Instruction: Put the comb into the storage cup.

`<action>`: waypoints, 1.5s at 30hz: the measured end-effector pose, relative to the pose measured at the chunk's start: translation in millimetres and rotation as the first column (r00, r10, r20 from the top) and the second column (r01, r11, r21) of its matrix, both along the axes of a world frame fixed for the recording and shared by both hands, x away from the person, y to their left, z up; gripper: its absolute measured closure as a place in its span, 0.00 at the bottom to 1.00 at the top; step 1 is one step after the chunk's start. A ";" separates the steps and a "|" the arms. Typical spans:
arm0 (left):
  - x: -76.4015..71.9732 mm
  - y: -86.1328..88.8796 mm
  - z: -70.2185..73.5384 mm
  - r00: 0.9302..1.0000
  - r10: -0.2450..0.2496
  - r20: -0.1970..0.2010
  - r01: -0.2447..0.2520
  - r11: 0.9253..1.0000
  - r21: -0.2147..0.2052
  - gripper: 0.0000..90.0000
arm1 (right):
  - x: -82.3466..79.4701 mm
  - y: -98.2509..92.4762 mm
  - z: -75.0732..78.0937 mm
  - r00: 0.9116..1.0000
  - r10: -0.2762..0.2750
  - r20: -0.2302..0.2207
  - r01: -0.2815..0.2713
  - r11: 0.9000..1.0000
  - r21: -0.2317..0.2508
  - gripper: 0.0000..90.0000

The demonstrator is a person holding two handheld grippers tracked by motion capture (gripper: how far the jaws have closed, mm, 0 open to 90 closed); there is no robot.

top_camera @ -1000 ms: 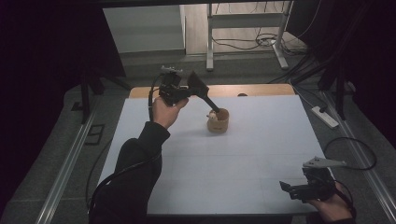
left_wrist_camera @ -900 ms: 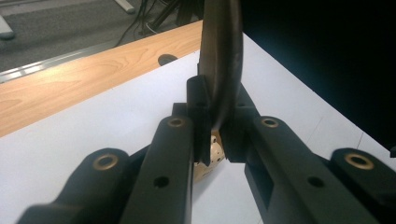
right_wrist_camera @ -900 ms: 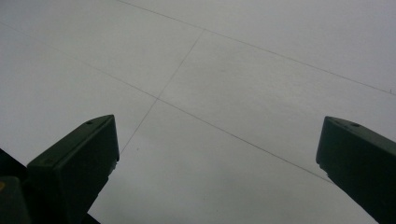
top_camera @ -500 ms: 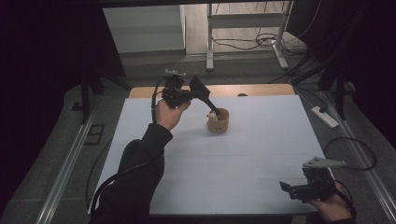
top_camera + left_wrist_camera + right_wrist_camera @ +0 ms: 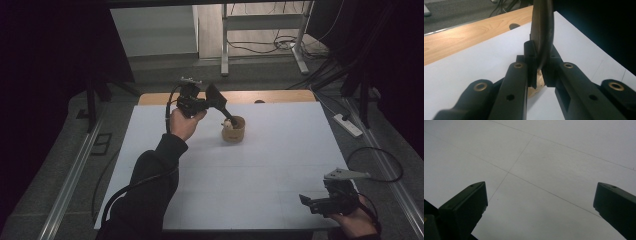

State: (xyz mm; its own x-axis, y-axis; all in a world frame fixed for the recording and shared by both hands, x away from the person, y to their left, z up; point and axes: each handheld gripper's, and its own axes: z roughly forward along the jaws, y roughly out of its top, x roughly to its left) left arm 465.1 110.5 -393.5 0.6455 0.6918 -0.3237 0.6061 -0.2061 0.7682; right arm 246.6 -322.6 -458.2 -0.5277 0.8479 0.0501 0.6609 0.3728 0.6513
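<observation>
Left claw (image 5: 226, 116): clamped on dark utensil (image 5: 543, 32), tip in wooden cup (image 5: 233, 130)
Right claw (image 5: 306, 201): wide, over counter (image 5: 260, 175)

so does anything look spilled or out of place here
Nothing stands out. The wooden cup stands upright on the white table with no spill around it; the left gripper holds a dark utensil over it.

A white sheet (image 5: 260, 165) with thin seam lines covers the worktop, leaving a light wooden strip (image 5: 270, 96) bare along the far edge. Beyond it, on the grey floor, stand a metal frame's legs (image 5: 225, 45) among loose black cables. A white power strip (image 5: 350, 125) lies at the right.
</observation>
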 end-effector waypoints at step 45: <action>4.7 -15.0 -24.7 1.000 0.008 -0.028 -0.008 1.000 0.008 0.92 | 0.1 0.9 -0.3 1.000 0.013 -0.009 -0.013 1.000 -0.003 0.00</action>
State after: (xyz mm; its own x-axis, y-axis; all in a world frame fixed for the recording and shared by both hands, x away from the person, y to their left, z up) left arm 469.9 95.6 -418.2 0.6310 0.6992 -0.3360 0.6286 -0.2072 0.7496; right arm 246.7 -321.7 -458.5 -0.5379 0.8413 0.0529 0.6623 0.3829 0.6440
